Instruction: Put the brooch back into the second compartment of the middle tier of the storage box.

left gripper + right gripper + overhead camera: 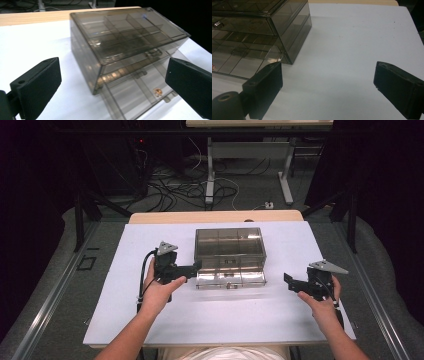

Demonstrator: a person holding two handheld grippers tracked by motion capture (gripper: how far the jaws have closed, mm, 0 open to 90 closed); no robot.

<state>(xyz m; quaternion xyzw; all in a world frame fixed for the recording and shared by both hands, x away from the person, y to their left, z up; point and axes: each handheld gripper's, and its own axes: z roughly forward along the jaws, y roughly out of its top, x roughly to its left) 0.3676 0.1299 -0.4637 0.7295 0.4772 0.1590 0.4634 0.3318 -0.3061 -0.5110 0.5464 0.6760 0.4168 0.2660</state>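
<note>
A smoky see-through plastic box (pixel 229 244) with compartments stands at the middle of the white board (pixel 225 320). Its bottom drawer (pixel 230 279) is pulled out toward me. In the left gripper view the box (pixel 120 37) is close ahead, and a small copper-coloured round thing (pixel 157 92) lies in the drawer (pixel 135 87). My left gripper (pixel 196 267) (pixel 112 75) is open beside the drawer's left front corner, with nothing pressed between its pads. My right gripper (pixel 290 282) (pixel 328 68) stands open over bare board to the right of the box (pixel 249 20), apart from it.
The white board lies on a wooden table whose far edge (pixel 215 216) shows behind the box. Beyond it are desk legs and loose cables (pixel 190 185) on the floor. Metal rails run along both sides of the table.
</note>
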